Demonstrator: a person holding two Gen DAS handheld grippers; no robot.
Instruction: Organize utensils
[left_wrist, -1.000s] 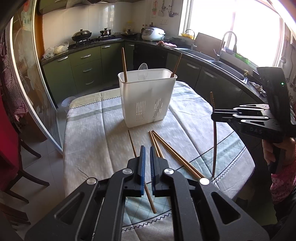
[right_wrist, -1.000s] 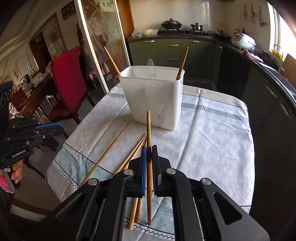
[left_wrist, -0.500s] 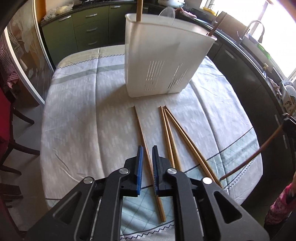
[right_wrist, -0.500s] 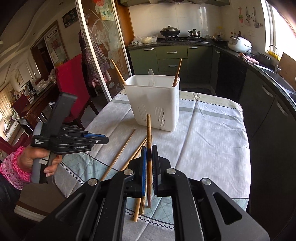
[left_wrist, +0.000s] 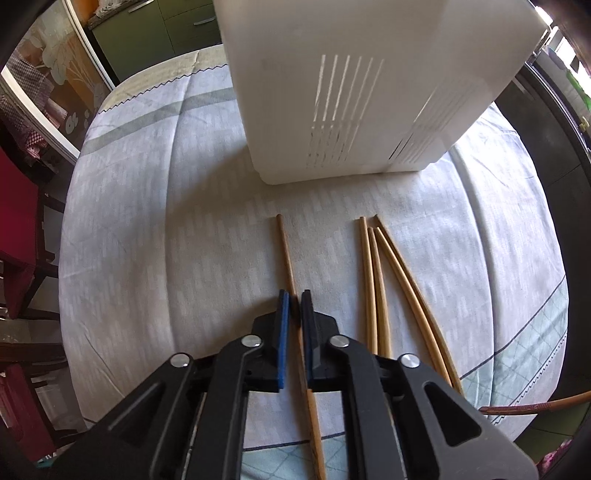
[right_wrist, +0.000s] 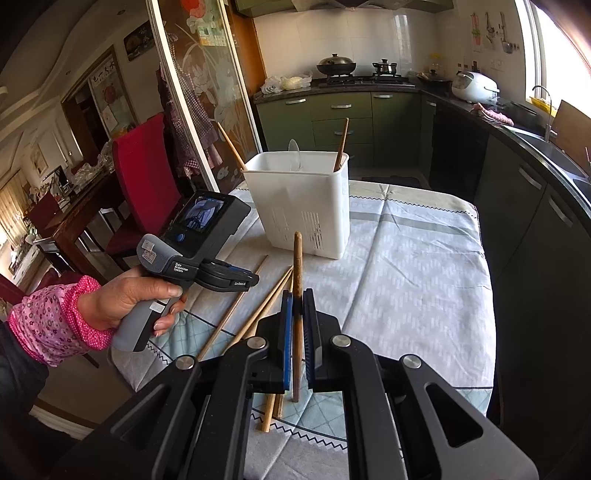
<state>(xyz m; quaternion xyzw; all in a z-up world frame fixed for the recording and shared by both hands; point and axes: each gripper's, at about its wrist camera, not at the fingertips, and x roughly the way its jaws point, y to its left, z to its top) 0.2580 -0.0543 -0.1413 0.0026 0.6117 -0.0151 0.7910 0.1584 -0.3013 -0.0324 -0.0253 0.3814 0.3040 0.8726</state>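
A white slotted utensil holder (left_wrist: 354, 92) (right_wrist: 303, 206) stands on the clothed table and holds two chopsticks and a clear spoon. My left gripper (left_wrist: 294, 301) is low over the cloth, its jaws narrowly apart around a single light wooden chopstick (left_wrist: 286, 251) that lies on the table. Several more light chopsticks (left_wrist: 384, 280) lie to its right. My right gripper (right_wrist: 297, 299) is shut on a dark brown chopstick (right_wrist: 297, 258) and holds it above the table's near edge. The left gripper also shows in the right wrist view (right_wrist: 243, 280).
The table carries a grey patterned cloth (left_wrist: 166, 221) (right_wrist: 406, 280). A red chair (right_wrist: 144, 173) stands at the left. Green cabinets and a counter with pots, a rice cooker (right_wrist: 474, 86) and a sink run along the back and right.
My left gripper has dropped down and forward to the single chopstick, which now lies between its jaws. My right gripper has drawn back a little, still holding the dark chopstick.
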